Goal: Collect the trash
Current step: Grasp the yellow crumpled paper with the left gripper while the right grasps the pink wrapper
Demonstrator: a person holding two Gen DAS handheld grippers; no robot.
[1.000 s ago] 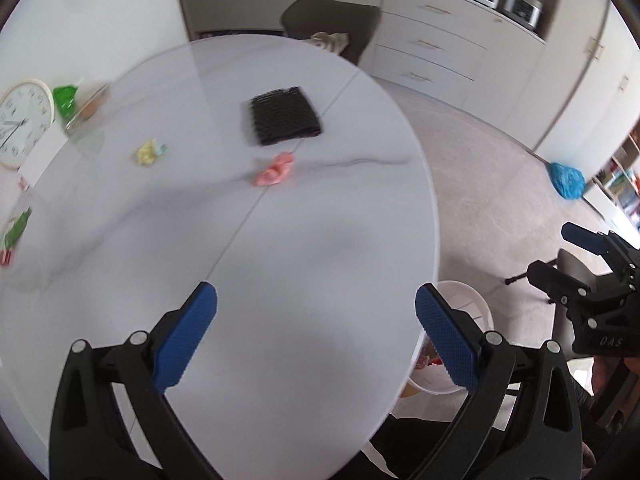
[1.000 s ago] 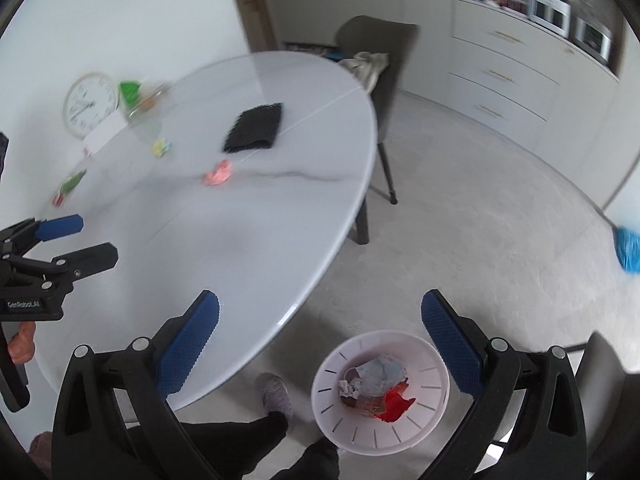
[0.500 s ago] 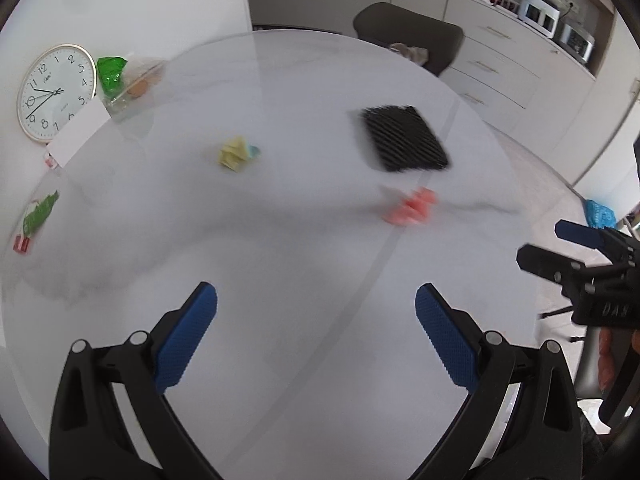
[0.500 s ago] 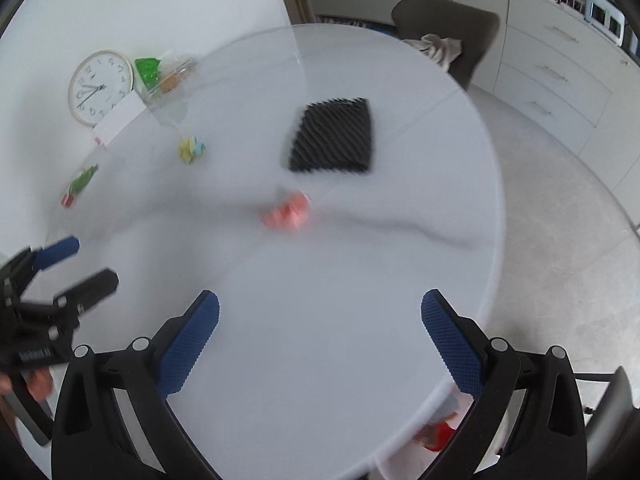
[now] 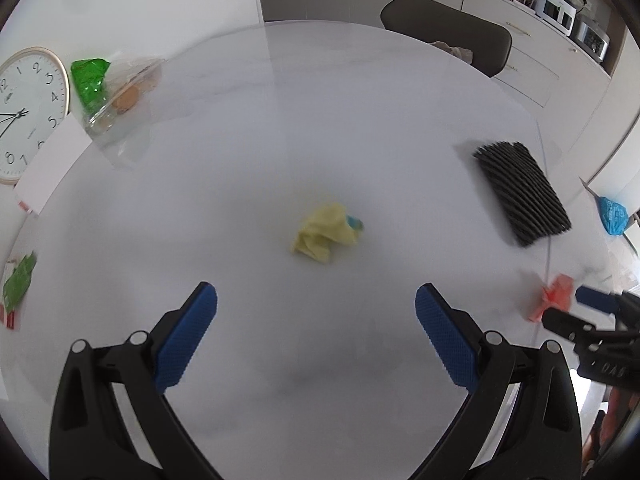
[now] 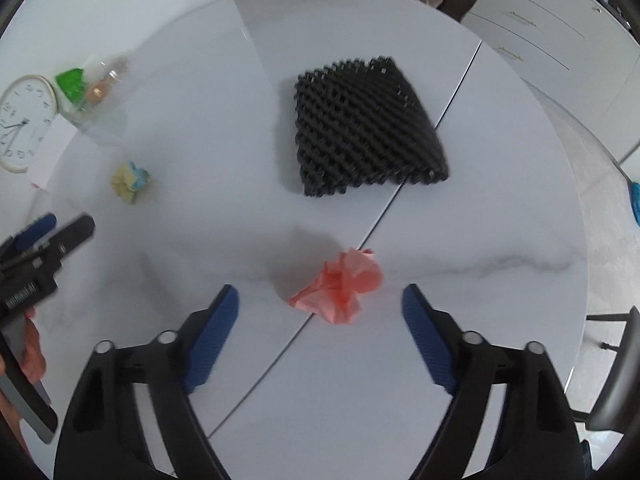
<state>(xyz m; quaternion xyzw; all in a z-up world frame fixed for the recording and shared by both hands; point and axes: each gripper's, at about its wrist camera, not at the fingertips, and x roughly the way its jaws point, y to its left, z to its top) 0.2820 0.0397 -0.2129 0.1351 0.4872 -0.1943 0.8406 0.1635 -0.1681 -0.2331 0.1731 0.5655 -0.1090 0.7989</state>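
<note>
Both of my hands have swung from the table edge out over the tabletop since a second ago, and through the left wrist camera my left gripper (image 5: 316, 314) hangs with its jaws wide apart and empty, the yellow paper wad (image 5: 325, 234) lying on the white table (image 5: 280, 120) just ahead of the tips; I judge this the approach, and next I must lower to straddle it. Through the right wrist camera my right gripper (image 6: 320, 306) is closing with the pink paper wad (image 6: 340, 286) between its pads, not yet pinched, the black mesh mat (image 6: 364, 128) lying beyond, so it only needs squeezing shut
</note>
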